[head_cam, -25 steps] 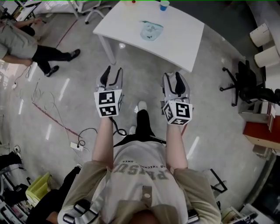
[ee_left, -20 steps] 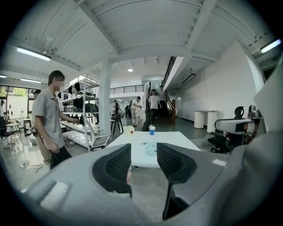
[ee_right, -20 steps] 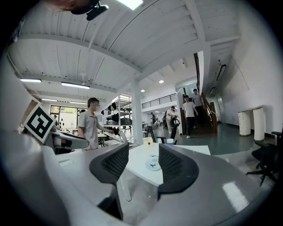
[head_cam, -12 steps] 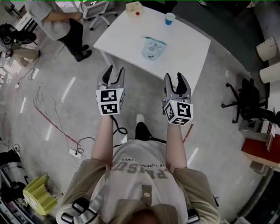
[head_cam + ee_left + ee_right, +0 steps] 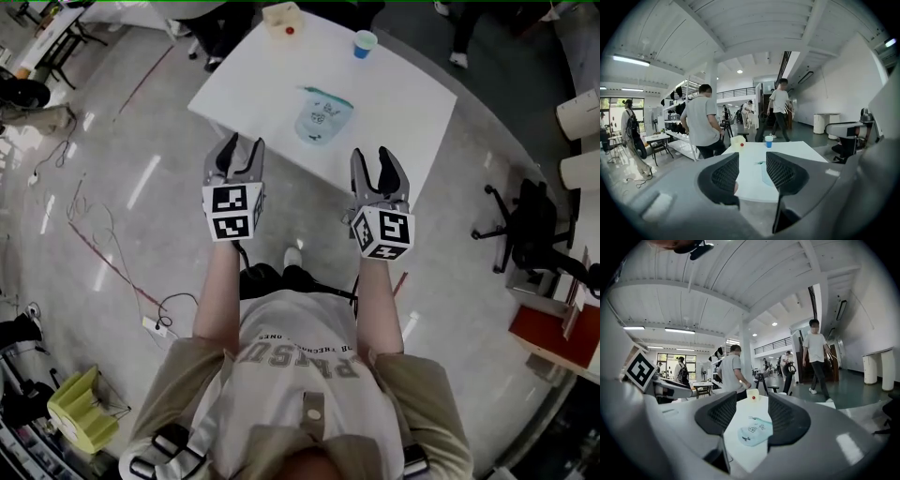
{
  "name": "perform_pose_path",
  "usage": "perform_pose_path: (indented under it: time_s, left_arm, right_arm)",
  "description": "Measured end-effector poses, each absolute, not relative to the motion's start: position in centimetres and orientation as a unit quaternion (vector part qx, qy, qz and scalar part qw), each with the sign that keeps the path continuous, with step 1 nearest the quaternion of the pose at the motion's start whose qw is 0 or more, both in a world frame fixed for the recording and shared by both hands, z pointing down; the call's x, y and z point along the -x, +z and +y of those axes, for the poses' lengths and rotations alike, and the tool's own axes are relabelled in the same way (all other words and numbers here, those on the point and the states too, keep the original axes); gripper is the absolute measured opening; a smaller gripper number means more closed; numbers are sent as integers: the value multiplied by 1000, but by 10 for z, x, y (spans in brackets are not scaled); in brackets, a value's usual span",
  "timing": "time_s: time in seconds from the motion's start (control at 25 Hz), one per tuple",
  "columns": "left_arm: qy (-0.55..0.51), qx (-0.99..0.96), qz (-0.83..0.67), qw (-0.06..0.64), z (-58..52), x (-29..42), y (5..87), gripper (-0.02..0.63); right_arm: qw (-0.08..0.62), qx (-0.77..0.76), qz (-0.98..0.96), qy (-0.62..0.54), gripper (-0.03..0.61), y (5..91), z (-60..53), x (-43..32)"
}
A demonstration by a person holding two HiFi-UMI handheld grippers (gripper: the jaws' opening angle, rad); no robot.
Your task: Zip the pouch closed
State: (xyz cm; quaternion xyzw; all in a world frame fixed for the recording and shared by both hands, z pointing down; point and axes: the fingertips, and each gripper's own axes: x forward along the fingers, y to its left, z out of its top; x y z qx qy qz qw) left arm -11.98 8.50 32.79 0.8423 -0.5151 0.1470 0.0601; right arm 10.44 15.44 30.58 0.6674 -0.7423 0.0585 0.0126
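Note:
A light blue pouch (image 5: 321,116) with small dark prints lies flat near the middle of a white table (image 5: 394,112). In the right gripper view the pouch (image 5: 753,431) shows between the jaws, still well ahead. In the left gripper view only an edge of the pouch (image 5: 765,174) shows beside the right jaw. My left gripper (image 5: 239,155) and right gripper (image 5: 379,164) hang in the air just short of the table's near edge, both open with nothing between the jaws.
On the table's far side stand a blue cup (image 5: 365,43) and a pale box with a red dot (image 5: 282,17). Black office chairs (image 5: 530,220) stand at the right. Cables (image 5: 112,262) trail over the floor at the left. People (image 5: 704,122) walk beyond the table.
Both grippers and the person have come forward to the table, which now lies closer below them. The jaws stay open. A person at the left has gone from the head view.

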Motion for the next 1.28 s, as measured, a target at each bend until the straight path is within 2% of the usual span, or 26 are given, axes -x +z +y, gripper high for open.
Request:
perform_pose_path:
  time_s: [0.52,1.28]
  left_arm:
    - [180,-850,-483,107,17,95,391,189]
    - [216,-890,-385,114,-204,53,425,189]
  right_arm:
    - [43,-676,-728,103,186,363,87,-117]
    - [43,-744,-654,134,186,391,-97,-140]
